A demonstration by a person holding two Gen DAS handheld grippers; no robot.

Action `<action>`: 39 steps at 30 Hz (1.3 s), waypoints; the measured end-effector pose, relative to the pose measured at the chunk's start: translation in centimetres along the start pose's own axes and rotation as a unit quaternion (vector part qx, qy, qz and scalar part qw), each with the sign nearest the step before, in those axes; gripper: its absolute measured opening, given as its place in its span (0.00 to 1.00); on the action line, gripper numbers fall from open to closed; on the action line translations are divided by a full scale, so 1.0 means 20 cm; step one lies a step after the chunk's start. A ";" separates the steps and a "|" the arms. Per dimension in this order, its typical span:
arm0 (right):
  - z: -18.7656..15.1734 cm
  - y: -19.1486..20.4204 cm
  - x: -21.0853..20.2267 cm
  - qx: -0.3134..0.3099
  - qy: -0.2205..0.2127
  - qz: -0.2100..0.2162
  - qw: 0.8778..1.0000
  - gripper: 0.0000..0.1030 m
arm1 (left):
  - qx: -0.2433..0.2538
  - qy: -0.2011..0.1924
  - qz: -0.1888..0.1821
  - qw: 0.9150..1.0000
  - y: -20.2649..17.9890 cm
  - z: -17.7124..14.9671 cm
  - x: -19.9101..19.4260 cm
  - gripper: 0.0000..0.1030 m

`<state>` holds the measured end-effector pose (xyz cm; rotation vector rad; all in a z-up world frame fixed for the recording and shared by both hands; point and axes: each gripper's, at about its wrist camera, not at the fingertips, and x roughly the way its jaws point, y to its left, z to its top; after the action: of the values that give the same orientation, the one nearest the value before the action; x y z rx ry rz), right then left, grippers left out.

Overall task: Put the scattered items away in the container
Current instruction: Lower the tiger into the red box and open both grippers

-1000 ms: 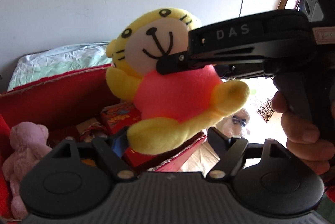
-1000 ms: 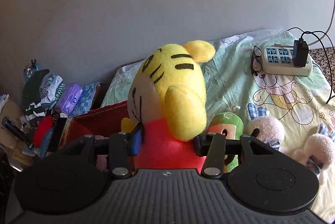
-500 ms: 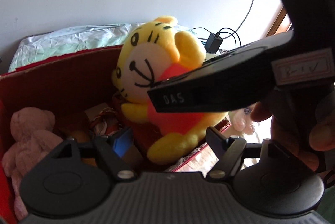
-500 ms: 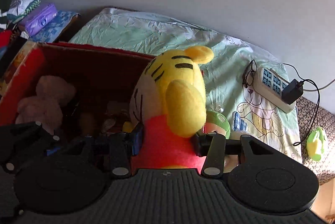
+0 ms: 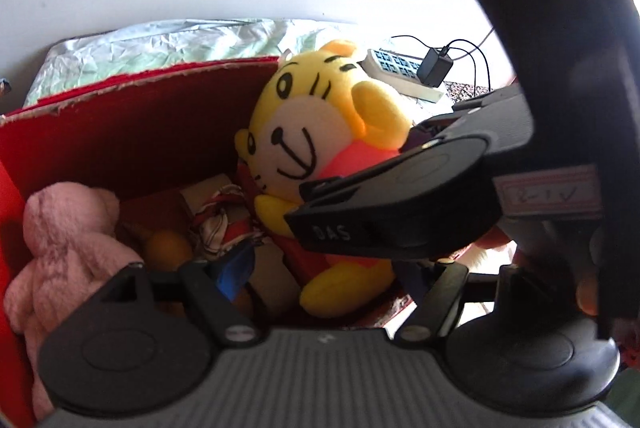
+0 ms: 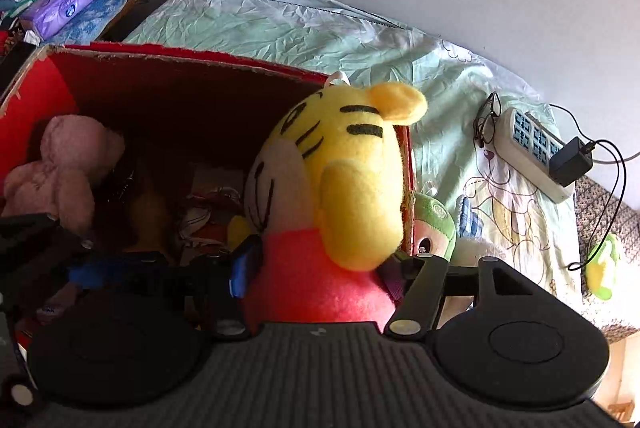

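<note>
A yellow tiger plush [image 6: 340,164] in a red shirt sits inside the red cardboard box [image 6: 168,80], at its right end. My right gripper [image 6: 320,268] is around the plush's red body and its fingers have spread apart. The plush also shows in the left wrist view [image 5: 312,148], with the right gripper's black body across it. My left gripper [image 5: 328,276] is open and empty, just over the box's near side. A pink teddy [image 5: 68,240] lies at the box's left end.
The box also holds a small patterned toy [image 5: 224,224] and an orange ball [image 5: 168,248]. A green plush [image 6: 436,228] lies on the bed just right of the box. A power strip with a charger [image 6: 536,144] and another green toy [image 6: 604,268] lie further right.
The right gripper has lowered the tiger plush from above the box down into it, and its fingers have opened wider. The left gripper has stayed open over the box.
</note>
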<state>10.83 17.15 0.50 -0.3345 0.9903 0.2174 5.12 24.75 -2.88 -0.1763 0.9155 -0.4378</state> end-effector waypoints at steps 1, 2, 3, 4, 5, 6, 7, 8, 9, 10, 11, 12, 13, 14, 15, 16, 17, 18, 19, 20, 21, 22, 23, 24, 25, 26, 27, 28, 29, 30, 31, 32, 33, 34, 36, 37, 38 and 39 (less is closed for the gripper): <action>0.00 -0.01 -0.03 0.009 -0.006 0.006 1.000 0.65 | -0.002 0.005 -0.001 1.000 0.00 0.00 0.01 0.68; 0.00 -0.03 -0.05 0.015 -0.014 0.012 1.000 0.65 | -0.004 0.009 -0.002 1.000 0.00 0.01 0.03 0.67; 0.00 -0.04 -0.09 0.021 -0.023 0.017 0.999 0.65 | -0.006 0.012 -0.003 1.000 0.00 0.02 0.04 0.67; 0.00 -0.04 -0.12 0.026 -0.032 0.019 0.999 0.69 | -0.010 0.015 -0.005 1.000 0.00 0.02 0.05 0.67; 0.00 -0.05 -0.15 0.031 -0.045 0.017 0.998 0.70 | -0.015 0.018 -0.008 1.000 0.00 0.03 0.06 0.65; -0.01 -0.06 -0.19 0.037 -0.059 0.015 0.997 0.71 | -0.018 0.022 -0.012 1.000 0.00 0.04 0.06 0.63; -0.01 -0.08 -0.22 0.045 -0.070 0.018 0.996 0.68 | -0.022 0.025 -0.015 0.999 0.00 0.04 0.07 0.60; -0.01 -0.11 -0.24 0.058 -0.078 0.028 0.995 0.66 | -0.025 0.028 -0.019 0.999 -0.01 0.05 0.08 0.57; -0.01 -0.13 -0.25 0.073 -0.080 0.043 0.993 0.57 | -0.028 0.031 -0.022 0.999 -0.01 0.06 0.08 0.56; -0.01 -0.16 -0.26 0.088 -0.078 0.058 0.991 0.44 | -0.031 0.033 -0.024 0.999 -0.01 0.06 0.09 0.55; -0.01 -0.18 -0.25 0.102 -0.073 0.075 0.989 0.38 | -0.034 0.035 -0.026 0.998 0.00 0.06 0.09 0.55; -0.01 -0.20 -0.25 0.112 -0.067 0.087 0.988 0.33 | -0.037 0.037 -0.027 0.998 0.00 0.06 0.10 0.55; -0.01 -0.21 -0.24 0.119 -0.064 0.092 0.987 0.32 | -0.041 0.039 -0.030 0.998 0.00 0.06 0.11 0.54; -0.01 -0.21 -0.23 0.124 -0.062 0.094 0.986 0.31 | -0.045 0.042 -0.033 0.998 0.01 0.06 0.11 0.54; -0.01 -0.22 -0.22 0.129 -0.061 0.099 0.985 0.31 | -0.049 0.044 -0.036 0.997 0.02 0.06 0.12 0.54; -0.02 -0.22 -0.22 0.135 -0.060 0.107 0.983 0.31 | -0.053 0.046 -0.038 0.997 0.02 0.06 0.12 0.54; -0.02 -0.22 -0.22 0.140 -0.060 0.114 0.982 0.31 | -0.057 0.049 -0.040 0.996 0.03 0.06 0.13 0.54; -0.03 -0.22 -0.23 0.141 -0.061 0.116 0.981 0.30 | -0.059 0.050 -0.041 0.996 0.03 0.06 0.13 0.54; -0.03 -0.22 -0.23 0.141 -0.065 0.113 0.981 0.30 | -0.058 0.049 -0.040 0.996 0.03 0.05 0.13 0.54; -0.03 -0.22 -0.24 0.141 -0.069 0.109 0.982 0.30 | -0.056 0.049 -0.039 0.996 0.02 0.05 0.14 0.54; -0.04 -0.23 -0.25 0.143 -0.074 0.106 0.981 0.31 | -0.055 0.049 -0.038 0.997 0.02 0.05 0.14 0.54; -0.04 -0.24 -0.26 0.147 -0.076 0.108 0.980 0.31 | -0.055 0.049 -0.037 0.997 0.02 0.05 0.14 0.54; -0.05 -0.25 -0.27 0.155 -0.079 0.112 0.978 0.31 | -0.056 0.050 -0.036 0.997 0.01 0.06 0.14 0.55; -0.05 -0.27 -0.28 0.163 -0.083 0.115 0.976 0.31 | -0.056 0.050 -0.036 0.997 0.01 0.06 0.14 0.55; -0.06 -0.28 -0.29 0.168 -0.088 0.116 0.975 0.31 | -0.054 0.049 -0.035 0.997 0.01 0.05 0.13 0.55; -0.07 -0.30 -0.30 0.173 -0.095 0.115 0.974 0.31 | -0.053 0.045 -0.032 0.997 0.01 0.05 0.11 0.55; -0.09 -0.31 -0.32 0.178 -0.101 0.113 0.972 0.31 | -0.053 0.042 -0.030 0.997 0.01 0.05 0.10 0.55; -0.10 -0.32 -0.34 0.183 -0.107 0.112 0.971 0.32 | -0.052 0.038 -0.027 0.998 0.01 0.05 0.09 0.55; -0.12 -0.34 -0.35 0.189 -0.112 0.112 0.969 0.32 | -0.052 0.032 -0.024 0.998 0.01 0.04 0.06 0.54; -0.14 -0.35 -0.37 0.195 -0.116 0.113 0.967 0.32 | -0.050 0.026 -0.020 0.998 0.00 0.04 0.04 0.54; -0.15 -0.36 -0.38 0.200 -0.119 0.114 0.966 0.32 | -0.048 0.020 -0.017 0.998 -0.01 0.03 0.02 0.55; -0.17 -0.37 -0.39 0.205 -0.121 0.115 0.964 0.32 | -0.046 0.015 -0.014 0.999 -0.02 0.03 0.00 0.57; -0.19 -0.38 -0.40 0.210 -0.124 0.117 0.963 0.32 | -0.044 0.010 -0.011 0.999 -0.03 0.03 -0.02 0.58; -0.21 -0.39 -0.41 0.215 -0.125 0.118 0.961 0.32 | -0.042 0.006 -0.007 0.999 -0.04 0.03 -0.04 0.59; -0.25 -0.40 -0.41 0.227 -0.125 0.119 0.959 0.32 | -0.036 -0.001 0.003 0.999 -0.07 0.02 -0.07 0.60; -0.27 -0.41 -0.42 0.233 -0.126 0.120 0.957 0.32 | -0.035 -0.003 0.006 0.999 -0.08 0.02 -0.08 0.61; -0.29 -0.42 -0.42 0.239 -0.127 0.121 0.955 0.32 | -0.036 -0.003 0.009 0.999 -0.09 0.02 -0.08 0.61; -0.31 -0.43 -0.42 0.246 -0.129 0.122 0.953 0.32 | -0.038 -0.002 0.011 0.999 -0.09 0.02 -0.09 0.61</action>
<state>4.31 6.64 6.08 0.2695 0.7924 0.2222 3.95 23.90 -0.71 -0.2359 0.9288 -0.3833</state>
